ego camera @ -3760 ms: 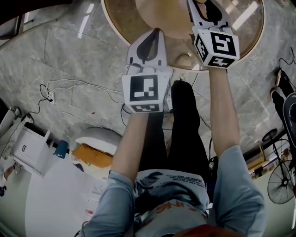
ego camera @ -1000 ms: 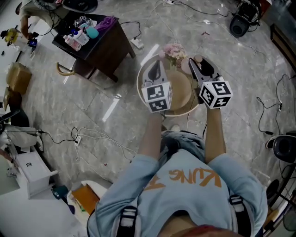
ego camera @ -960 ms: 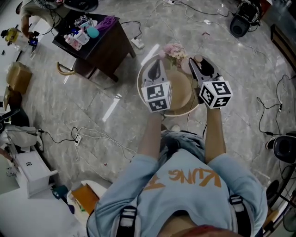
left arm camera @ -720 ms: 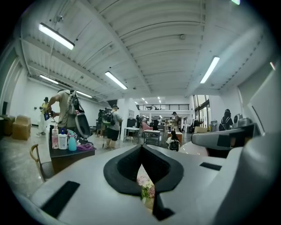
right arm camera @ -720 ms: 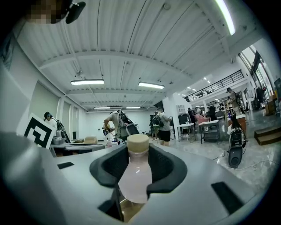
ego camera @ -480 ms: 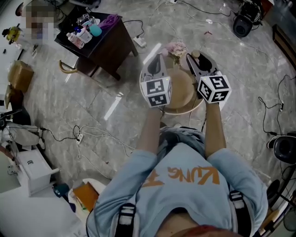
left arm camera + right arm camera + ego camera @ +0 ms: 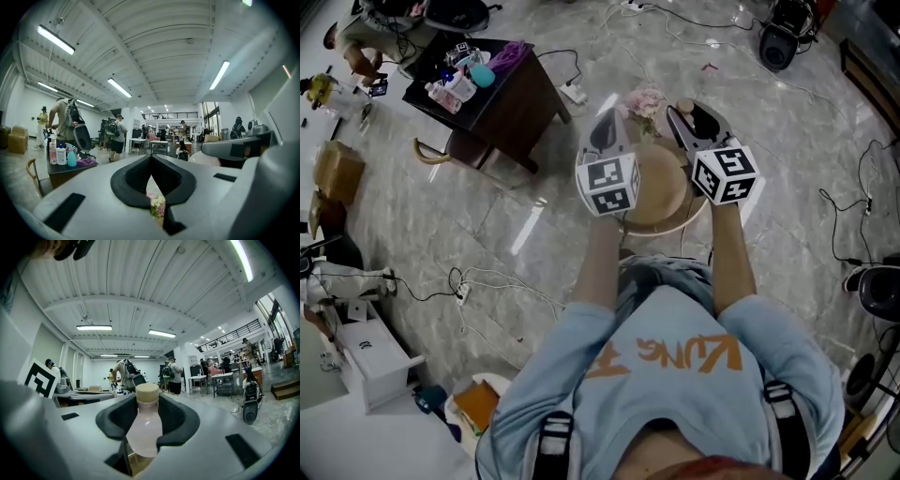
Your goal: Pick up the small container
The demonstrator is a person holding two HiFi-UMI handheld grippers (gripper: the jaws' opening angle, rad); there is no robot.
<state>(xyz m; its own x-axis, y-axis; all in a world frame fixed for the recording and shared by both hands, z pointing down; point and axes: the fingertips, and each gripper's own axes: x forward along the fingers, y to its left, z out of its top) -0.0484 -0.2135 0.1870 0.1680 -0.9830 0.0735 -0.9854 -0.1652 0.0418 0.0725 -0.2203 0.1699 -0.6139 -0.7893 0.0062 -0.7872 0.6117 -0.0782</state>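
Right gripper view: right gripper [image 7: 146,401] had its fingers [image 7: 177,420] pinching the small bottle [image 7: 144,430], which had a pale pink body and a beige cap. The bottle stood upright, its neck and cap poking above the pads. Left gripper view: left gripper [image 7: 151,160] had its fingers [image 7: 130,180] pressed together at the tips with nothing between them. A pink flower bunch [image 7: 157,206] showed through the gap below. Head view: both grippers were held over the round worktop [image 7: 656,192], the left gripper [image 7: 609,124] beside the right gripper [image 7: 686,118]. The bottle sat in the right one near the far rim, just beside the flower bunch [image 7: 645,101]. A dark side table [image 7: 511,94] with bottles stood well apart, on the left.
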